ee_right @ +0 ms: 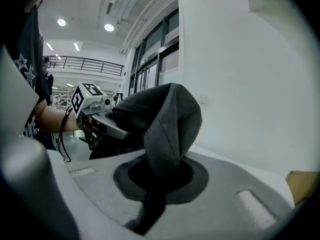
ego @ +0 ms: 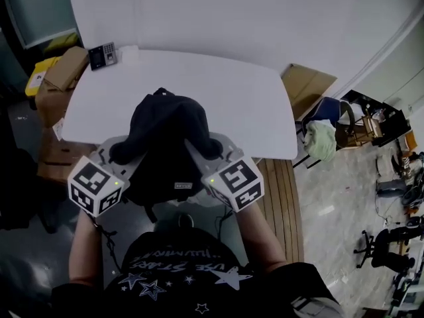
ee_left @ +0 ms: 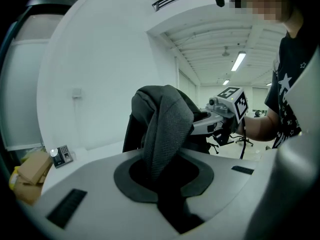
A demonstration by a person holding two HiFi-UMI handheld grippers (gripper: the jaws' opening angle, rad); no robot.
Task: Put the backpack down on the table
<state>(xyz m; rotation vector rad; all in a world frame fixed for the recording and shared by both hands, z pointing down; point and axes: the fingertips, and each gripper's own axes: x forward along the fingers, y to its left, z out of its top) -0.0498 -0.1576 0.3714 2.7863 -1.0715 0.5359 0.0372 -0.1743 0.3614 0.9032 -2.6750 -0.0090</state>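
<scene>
the white desk [ego: 218, 91] spreads ahead of both tongs. the black, soft backpack [ego: 162, 134] hangs slumped between them, over the desk's near edge. the left tongs [ee_left: 161, 171] and right tongs [ee_right: 156, 176] each clamp tight on its grey woven strap [ee_left: 167, 129].

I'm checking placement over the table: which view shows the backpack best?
The head view: the whole backpack shows, overlapping the table. Each gripper view shows only a gray strap clamped in its jaws.
</scene>
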